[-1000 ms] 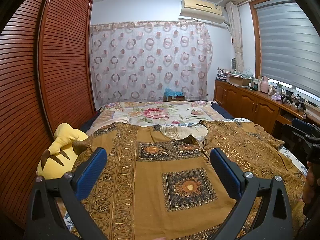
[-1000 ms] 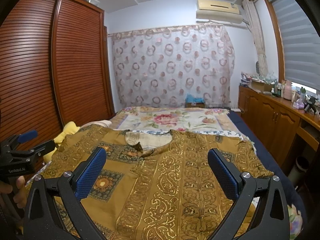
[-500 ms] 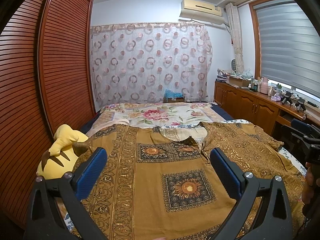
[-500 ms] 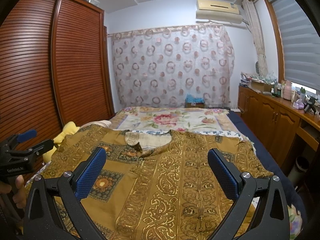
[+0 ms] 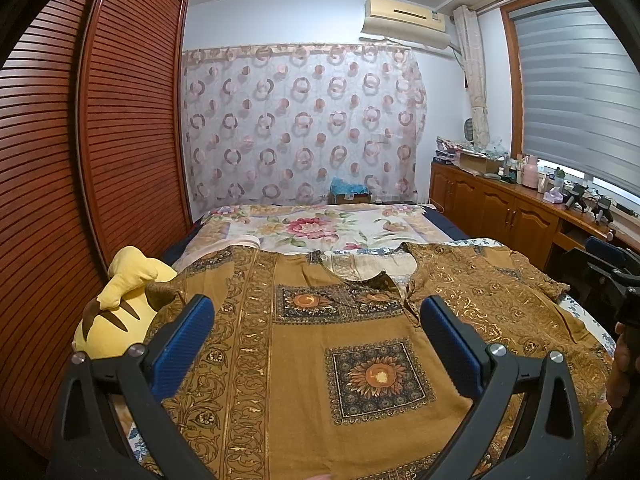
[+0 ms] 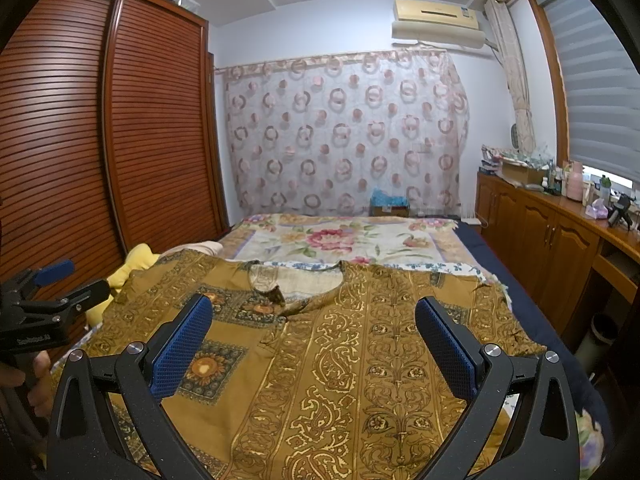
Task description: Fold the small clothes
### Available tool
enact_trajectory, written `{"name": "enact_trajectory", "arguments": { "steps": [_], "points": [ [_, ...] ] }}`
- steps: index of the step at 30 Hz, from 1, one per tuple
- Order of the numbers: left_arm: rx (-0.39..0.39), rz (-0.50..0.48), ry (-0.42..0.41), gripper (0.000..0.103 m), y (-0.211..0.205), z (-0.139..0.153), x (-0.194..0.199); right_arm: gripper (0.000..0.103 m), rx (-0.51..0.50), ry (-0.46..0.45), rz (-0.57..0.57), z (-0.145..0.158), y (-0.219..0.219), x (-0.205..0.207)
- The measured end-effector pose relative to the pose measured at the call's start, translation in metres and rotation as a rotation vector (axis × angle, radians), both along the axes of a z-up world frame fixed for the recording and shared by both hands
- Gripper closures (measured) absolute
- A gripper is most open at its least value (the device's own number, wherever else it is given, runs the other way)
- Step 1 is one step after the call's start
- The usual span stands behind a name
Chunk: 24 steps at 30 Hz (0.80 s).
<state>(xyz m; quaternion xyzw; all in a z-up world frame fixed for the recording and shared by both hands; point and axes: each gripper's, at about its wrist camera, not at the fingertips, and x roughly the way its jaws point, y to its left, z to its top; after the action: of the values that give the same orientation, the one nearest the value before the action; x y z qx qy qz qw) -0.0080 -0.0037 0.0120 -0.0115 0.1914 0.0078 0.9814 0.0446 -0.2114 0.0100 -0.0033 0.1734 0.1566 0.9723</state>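
A brown and gold patterned top [image 5: 304, 364] [image 6: 352, 364] lies spread flat on the bed, neckline toward the far end, sleeves out to both sides. My left gripper [image 5: 316, 320] hovers open above its left half, nothing between the blue pads. My right gripper [image 6: 314, 318] is open too, over the right half near the neckline. Each view shows the other gripper at its edge: the right one [image 5: 616, 276] and the left one [image 6: 44, 296], held by a hand [image 6: 40, 380].
A yellow plush toy [image 5: 116, 308] sits at the bed's left edge beside the slatted wardrobe [image 5: 80, 184]. A floral bedspread [image 5: 320, 228] covers the far half of the bed. A wooden cabinet [image 6: 552, 248] with bottles runs along the right wall.
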Motion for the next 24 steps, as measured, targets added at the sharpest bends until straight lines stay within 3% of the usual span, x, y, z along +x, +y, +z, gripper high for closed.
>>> {"name": "enact_trajectory", "arguments": {
  "steps": [24],
  "points": [
    [0.004,-0.005,0.01,0.0,0.0036,-0.0034,0.0042,0.0,0.001,-0.004,0.011,0.0075,0.0067,0.0028]
  ]
}}
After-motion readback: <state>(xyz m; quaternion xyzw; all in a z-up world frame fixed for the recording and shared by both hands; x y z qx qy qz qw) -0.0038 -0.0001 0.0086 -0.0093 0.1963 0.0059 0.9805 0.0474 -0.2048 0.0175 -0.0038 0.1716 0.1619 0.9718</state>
